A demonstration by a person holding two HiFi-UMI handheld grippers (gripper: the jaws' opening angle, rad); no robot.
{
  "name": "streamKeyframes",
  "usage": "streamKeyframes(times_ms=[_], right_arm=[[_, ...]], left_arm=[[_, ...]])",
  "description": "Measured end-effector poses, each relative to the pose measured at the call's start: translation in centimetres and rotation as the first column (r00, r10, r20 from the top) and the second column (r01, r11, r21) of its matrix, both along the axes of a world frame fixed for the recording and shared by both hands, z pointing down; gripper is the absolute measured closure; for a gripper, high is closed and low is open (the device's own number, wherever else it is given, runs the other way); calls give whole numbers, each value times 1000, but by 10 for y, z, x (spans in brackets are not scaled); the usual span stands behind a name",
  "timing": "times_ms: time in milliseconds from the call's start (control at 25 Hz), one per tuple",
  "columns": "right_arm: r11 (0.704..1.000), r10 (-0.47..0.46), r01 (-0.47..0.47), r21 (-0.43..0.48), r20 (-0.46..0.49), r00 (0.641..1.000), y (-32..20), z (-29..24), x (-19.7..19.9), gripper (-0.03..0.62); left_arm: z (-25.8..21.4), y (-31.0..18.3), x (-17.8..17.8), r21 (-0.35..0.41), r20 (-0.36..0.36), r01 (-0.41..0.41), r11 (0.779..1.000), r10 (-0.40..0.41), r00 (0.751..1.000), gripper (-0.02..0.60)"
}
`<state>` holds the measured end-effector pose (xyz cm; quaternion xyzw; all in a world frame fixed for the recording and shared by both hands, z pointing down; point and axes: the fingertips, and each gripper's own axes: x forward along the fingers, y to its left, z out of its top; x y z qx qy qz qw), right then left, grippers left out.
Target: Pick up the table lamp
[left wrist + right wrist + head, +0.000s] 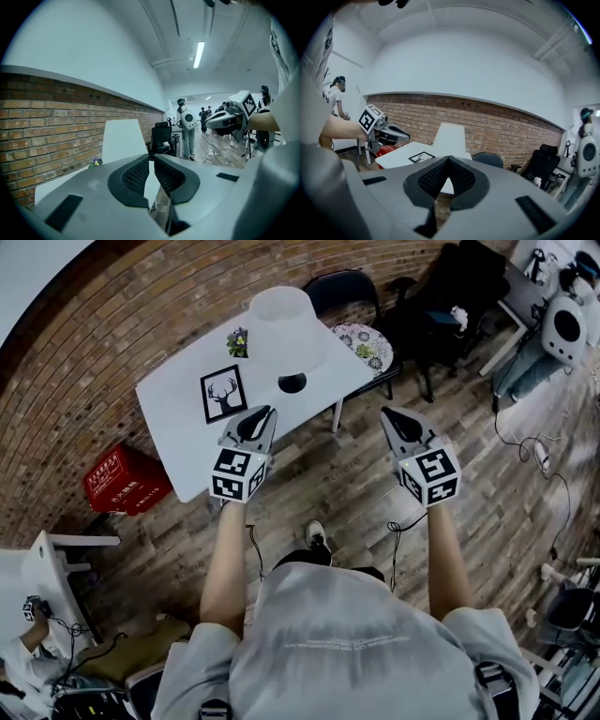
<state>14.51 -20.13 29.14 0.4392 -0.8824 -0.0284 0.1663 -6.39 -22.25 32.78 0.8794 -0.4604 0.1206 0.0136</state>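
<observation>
1. Grey shirt (356, 652) sits nearest; both forearms reach forward from it.
2. Left claw (265, 412) is pressed together and empty, at the near edge of the bench (169, 399); right claw (387, 414) is likewise pressed together and empty, over the floor beside it.
3. Table lamp (281, 320) stands upright on the bench, shade up, long axis vertical; it lies ahead of both claws, probably nearer the left.

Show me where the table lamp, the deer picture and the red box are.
table lamp (286, 329): head view, on the side of its white shade.
deer picture (223, 394): head view, on the middle of the framed print.
red box (120, 479): head view, on its top face.
</observation>
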Motion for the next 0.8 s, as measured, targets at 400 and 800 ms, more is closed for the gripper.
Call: streamKeyframes(times_ms=[400,800], right_arm=[[994,-3,1,-109,-14,1000,-138,71,-68,507],[982,-28,32,-188,20,999,-267,192,-91,399]], left_arm=[[84,-139,-49,-136,-64,-13,991,4,998,440],[215,-286,-46,-141,-131,16,990,-35,991,388]])
